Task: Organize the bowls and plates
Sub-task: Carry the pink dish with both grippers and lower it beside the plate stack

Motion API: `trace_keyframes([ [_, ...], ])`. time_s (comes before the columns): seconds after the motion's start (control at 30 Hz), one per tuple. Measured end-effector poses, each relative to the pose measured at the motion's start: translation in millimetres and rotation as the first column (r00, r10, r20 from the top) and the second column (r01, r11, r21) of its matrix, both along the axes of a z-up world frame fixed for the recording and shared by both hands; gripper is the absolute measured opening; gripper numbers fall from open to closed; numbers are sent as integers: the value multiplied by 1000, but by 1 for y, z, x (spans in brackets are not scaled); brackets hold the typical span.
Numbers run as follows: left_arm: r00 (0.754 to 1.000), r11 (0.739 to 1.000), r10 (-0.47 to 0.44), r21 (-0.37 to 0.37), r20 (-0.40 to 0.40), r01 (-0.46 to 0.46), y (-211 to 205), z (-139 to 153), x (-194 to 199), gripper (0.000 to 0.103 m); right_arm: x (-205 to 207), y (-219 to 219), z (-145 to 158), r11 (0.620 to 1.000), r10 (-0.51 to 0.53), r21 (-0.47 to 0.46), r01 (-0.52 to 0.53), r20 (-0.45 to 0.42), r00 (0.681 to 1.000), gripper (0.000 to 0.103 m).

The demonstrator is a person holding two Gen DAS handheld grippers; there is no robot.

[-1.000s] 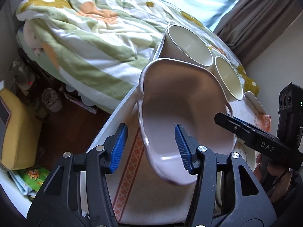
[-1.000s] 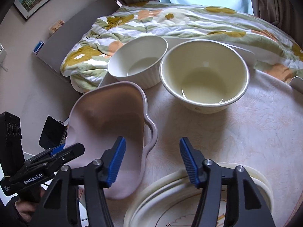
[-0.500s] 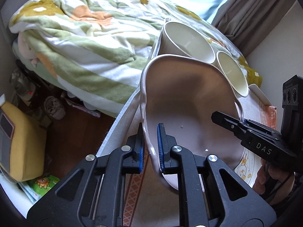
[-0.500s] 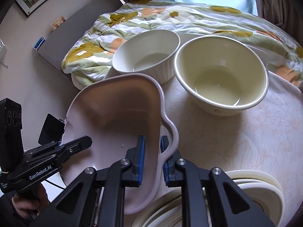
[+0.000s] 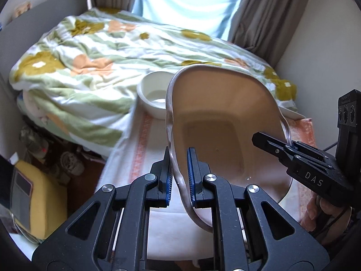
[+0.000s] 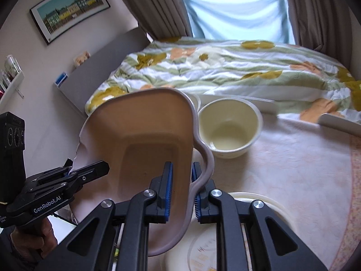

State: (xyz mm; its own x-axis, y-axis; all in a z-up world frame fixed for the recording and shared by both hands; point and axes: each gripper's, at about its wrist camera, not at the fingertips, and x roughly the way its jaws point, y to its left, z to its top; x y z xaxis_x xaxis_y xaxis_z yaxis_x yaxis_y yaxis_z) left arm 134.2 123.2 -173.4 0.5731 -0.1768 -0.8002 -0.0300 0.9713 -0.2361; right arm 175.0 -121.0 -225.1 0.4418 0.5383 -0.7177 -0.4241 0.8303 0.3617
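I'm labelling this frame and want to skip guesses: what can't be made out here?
- Left wrist view: the pink dish hides the cream bowl and part of the white bowl.
- Right wrist view: the right hand-held gripper and the frame edge cut off the plate stack; its count is unclear.
- Right wrist view: the dish's rim under the left hand-held gripper is blurred.

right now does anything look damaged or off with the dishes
Yes. The pink dish, clamped by both the left gripper and the right gripper, has a jagged, broken-looking edge on its left rim. It is also held tilted above the table.
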Motion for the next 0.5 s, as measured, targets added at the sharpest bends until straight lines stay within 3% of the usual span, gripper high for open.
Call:
trace_keyframes([
  [0.27,991,991,-134,-23,27,135,-132,24,-1,10,-27,-127,36,991,-134,-1,134,32,990,15],
  [0.5,964,963,-262,-81,-36,259,-251,-9,0,10,-46,-234,25,961,-272,-50,271,0,962,15],
])
